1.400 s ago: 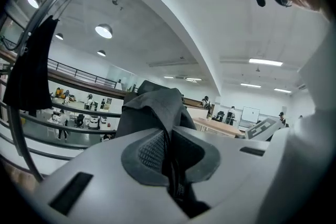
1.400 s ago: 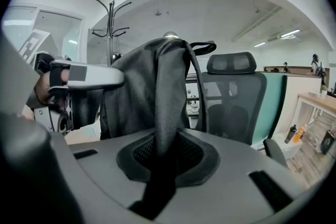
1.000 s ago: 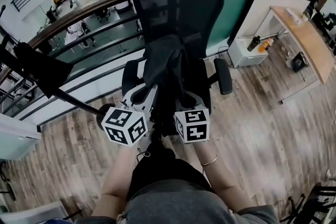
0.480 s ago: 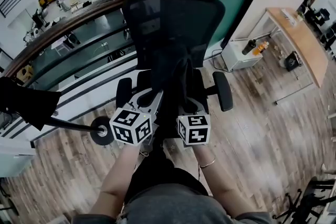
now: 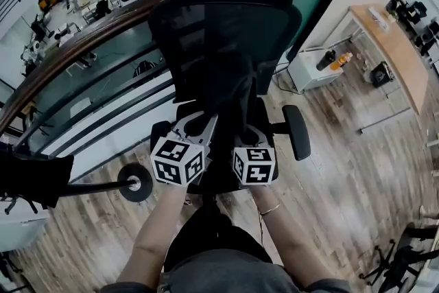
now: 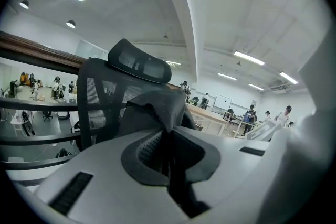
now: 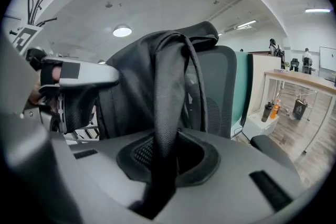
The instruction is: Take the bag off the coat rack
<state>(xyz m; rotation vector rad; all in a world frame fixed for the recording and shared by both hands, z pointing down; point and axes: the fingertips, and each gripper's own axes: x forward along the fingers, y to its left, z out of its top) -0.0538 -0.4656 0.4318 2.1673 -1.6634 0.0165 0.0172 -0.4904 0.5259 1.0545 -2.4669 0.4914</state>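
Observation:
Both grippers hold the dark grey bag (image 5: 226,96) up in front of a black office chair (image 5: 226,3). My left gripper (image 5: 200,128) is shut on a fold of the bag's fabric (image 6: 152,107), which runs down between its jaws (image 6: 170,152). My right gripper (image 5: 248,135) is shut on a dark strap (image 7: 168,97) that loops over the bag's body (image 7: 131,81) and passes between its jaws (image 7: 165,157). In the right gripper view the left gripper (image 7: 79,73) shows beside the bag. The coat rack's round base (image 5: 134,180) and pole (image 5: 89,187) stand to the left, apart from the bag.
Something black (image 5: 31,178) hangs at the rack's far end. A wooden-topped glass railing (image 5: 89,38) runs behind the chair. A white cabinet (image 5: 312,72) with bottles (image 5: 339,60) and a wooden desk (image 5: 391,48) stand at the right on the wood floor.
The chair has come closer and more central in the head view, while the rack has slid to the lower left. Both grippers stay shut on the bag.

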